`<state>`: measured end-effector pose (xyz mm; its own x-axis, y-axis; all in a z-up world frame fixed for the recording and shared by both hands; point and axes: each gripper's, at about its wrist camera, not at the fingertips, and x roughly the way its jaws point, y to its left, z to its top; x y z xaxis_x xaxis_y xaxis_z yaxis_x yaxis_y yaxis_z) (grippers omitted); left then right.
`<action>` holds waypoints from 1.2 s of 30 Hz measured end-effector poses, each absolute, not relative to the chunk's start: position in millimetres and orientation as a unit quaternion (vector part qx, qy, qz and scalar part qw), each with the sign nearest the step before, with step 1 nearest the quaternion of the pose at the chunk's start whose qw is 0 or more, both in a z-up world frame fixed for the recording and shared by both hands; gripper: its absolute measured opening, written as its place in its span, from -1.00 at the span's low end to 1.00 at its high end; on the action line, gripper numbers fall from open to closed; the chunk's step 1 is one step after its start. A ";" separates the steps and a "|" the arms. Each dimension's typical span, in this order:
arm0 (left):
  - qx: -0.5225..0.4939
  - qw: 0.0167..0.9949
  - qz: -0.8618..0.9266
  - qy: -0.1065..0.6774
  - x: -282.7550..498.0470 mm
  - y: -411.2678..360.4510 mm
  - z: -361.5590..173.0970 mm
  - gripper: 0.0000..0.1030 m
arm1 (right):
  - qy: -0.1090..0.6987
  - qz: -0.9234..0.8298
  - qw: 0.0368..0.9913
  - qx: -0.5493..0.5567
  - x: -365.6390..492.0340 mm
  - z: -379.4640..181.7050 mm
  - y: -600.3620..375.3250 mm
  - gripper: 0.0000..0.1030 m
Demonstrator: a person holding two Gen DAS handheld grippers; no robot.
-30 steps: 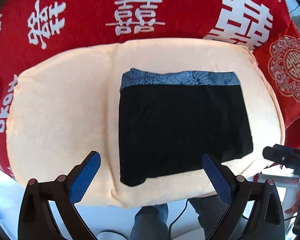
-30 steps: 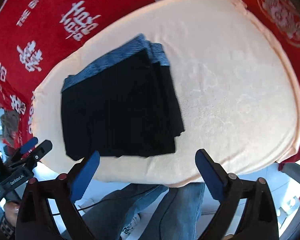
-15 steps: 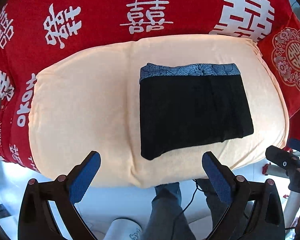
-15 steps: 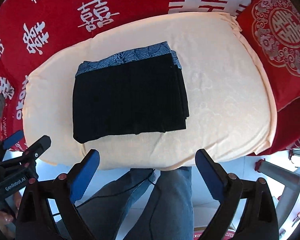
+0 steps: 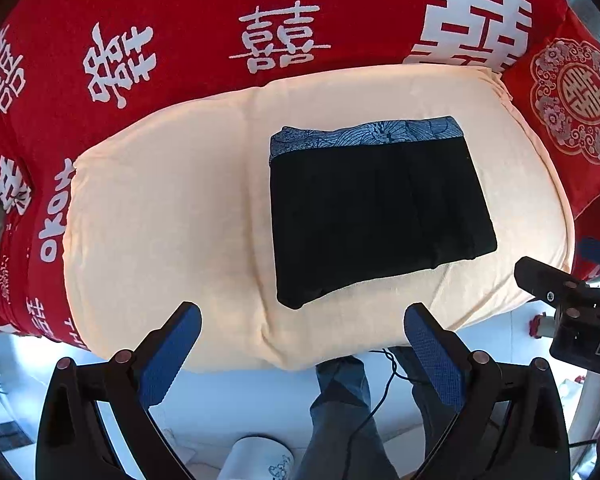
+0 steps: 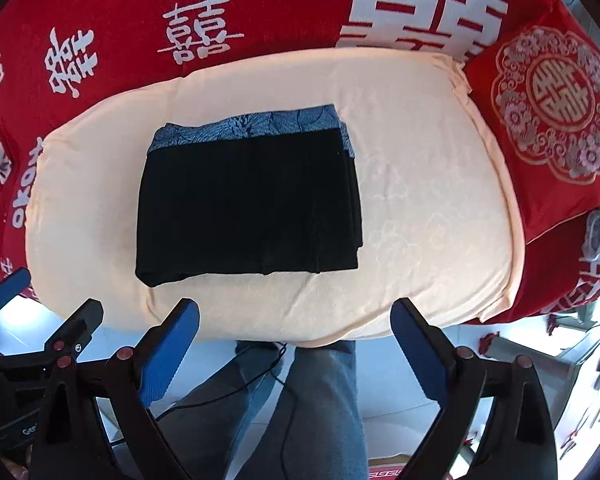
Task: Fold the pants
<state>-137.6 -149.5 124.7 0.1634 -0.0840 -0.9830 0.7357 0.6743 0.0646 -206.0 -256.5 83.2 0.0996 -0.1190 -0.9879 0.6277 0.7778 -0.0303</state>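
The black pants (image 5: 380,208) lie folded into a flat rectangle on the cream cloth (image 5: 168,216), with a blue patterned waistband along the far edge. They also show in the right wrist view (image 6: 248,204). My left gripper (image 5: 302,320) is open and empty, held back from the cloth's near edge, apart from the pants. My right gripper (image 6: 296,316) is open and empty, also off the near edge. Each gripper shows at the side of the other's view: the right one (image 5: 572,300) and the left one (image 6: 32,328).
A red cover with white characters (image 5: 204,40) spreads behind and around the cream cloth (image 6: 432,208). A red embroidered cushion (image 6: 552,108) lies at the right. The person's jeans-clad legs (image 6: 300,408) and a cable stand below over the white floor.
Both grippers have pulled back and up from the folded pants, so the pants look smaller and farther. The pants have not moved. Both grippers stay open.
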 end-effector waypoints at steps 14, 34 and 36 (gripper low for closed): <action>0.292 0.710 -0.286 0.573 -139.5 -150.1 128.2 0.97 | 0.615 -0.271 0.714 0.196 -203.7 86.3 -254.0 0.89; 0.291 0.707 -0.293 0.574 -143.1 -149.9 130.3 0.97 | 0.611 -0.277 0.714 0.197 -205.9 88.0 -252.4 0.89; 0.291 0.707 -0.294 0.573 -143.8 -150.4 130.7 0.97 | 0.611 -0.278 0.714 0.199 -206.7 87.8 -253.0 0.89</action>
